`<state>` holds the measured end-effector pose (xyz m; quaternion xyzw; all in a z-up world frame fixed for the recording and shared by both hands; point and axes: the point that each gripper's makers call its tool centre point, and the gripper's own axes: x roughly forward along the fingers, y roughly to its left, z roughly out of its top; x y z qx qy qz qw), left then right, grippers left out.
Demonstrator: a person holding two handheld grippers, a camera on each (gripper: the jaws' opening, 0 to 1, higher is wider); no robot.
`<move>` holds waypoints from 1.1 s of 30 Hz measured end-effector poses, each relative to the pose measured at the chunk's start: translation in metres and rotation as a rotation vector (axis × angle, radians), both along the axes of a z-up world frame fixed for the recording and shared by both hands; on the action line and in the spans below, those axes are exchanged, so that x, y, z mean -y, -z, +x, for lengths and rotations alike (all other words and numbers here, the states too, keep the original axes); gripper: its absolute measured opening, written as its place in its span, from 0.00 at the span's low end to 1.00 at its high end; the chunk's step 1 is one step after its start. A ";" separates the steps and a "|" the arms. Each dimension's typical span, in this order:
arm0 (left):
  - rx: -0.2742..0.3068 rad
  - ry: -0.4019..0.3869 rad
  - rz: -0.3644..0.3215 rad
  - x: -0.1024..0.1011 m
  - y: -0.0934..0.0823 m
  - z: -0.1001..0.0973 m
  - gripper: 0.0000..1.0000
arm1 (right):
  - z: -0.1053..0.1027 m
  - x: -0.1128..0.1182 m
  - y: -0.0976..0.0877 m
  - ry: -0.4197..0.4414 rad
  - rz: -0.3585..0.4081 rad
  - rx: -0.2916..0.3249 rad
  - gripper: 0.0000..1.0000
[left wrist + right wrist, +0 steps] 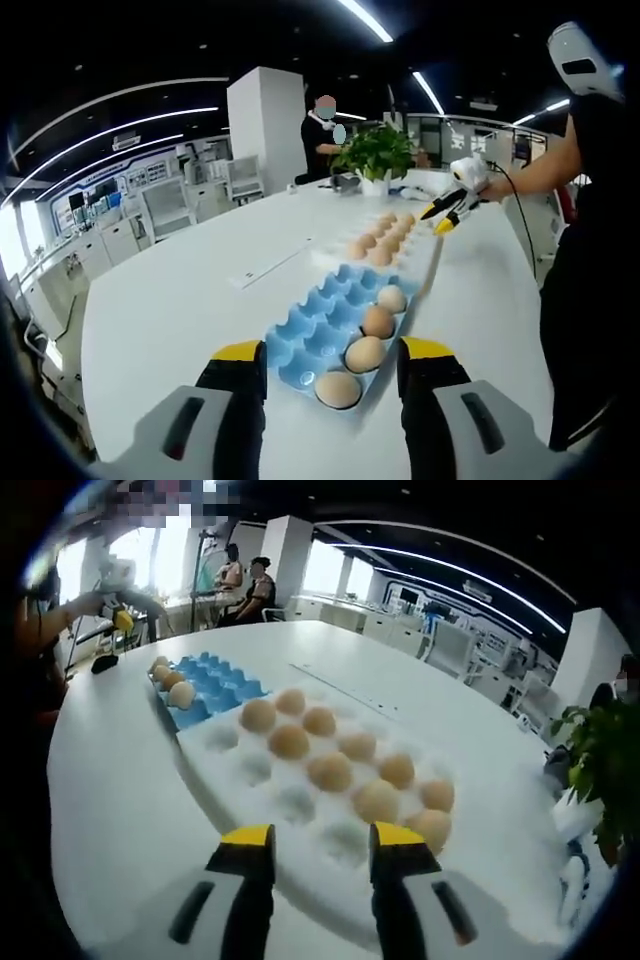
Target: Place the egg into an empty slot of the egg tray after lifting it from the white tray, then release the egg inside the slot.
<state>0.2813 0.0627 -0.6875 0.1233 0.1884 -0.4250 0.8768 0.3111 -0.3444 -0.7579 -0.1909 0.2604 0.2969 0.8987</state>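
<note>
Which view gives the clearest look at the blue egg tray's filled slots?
The left gripper view: the blue egg tray lies just beyond the jaws, four eggs along one side. In the right gripper view it sits far off behind the white tray, small.

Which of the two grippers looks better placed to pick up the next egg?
The right gripper, probably. Its open jaws point at the white tray and its eggs. The left gripper faces the blue tray, where eggs go.

I see bright ceiling strip lights [365, 18] glaring on the glossy white table [180, 300]; fisheye edges bend, soft blur throughout.
</note>
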 end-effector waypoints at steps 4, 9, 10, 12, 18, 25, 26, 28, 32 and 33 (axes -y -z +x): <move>-0.002 -0.002 0.002 -0.001 0.000 0.000 0.53 | 0.006 0.019 -0.004 0.065 -0.001 0.021 0.38; -0.002 -0.001 0.001 0.000 0.000 -0.001 0.53 | 0.013 0.041 -0.003 0.132 0.003 0.027 0.38; -0.002 -0.001 0.001 0.000 0.000 -0.001 0.53 | 0.013 0.044 -0.001 0.144 -0.001 0.022 0.37; -0.002 -0.002 0.001 0.000 0.000 -0.001 0.53 | 0.014 0.048 0.001 0.157 -0.001 0.023 0.37; 0.000 -0.002 0.001 0.000 -0.001 -0.001 0.52 | 0.014 0.052 0.008 0.194 0.007 -0.007 0.35; 0.001 -0.005 0.006 -0.002 -0.001 -0.001 0.52 | 0.015 0.056 0.019 0.294 0.073 -0.076 0.28; 0.002 -0.006 0.009 -0.002 -0.001 -0.001 0.52 | 0.016 0.057 0.020 0.304 0.082 -0.083 0.27; 0.005 -0.007 0.001 -0.003 -0.003 -0.001 0.52 | 0.016 0.057 0.023 0.359 0.143 -0.126 0.27; 0.009 -0.008 -0.013 -0.002 -0.006 0.000 0.52 | 0.018 0.058 0.025 0.373 0.154 -0.172 0.26; 0.010 -0.009 -0.009 -0.003 -0.006 0.000 0.52 | 0.018 0.058 0.026 0.366 0.139 -0.183 0.26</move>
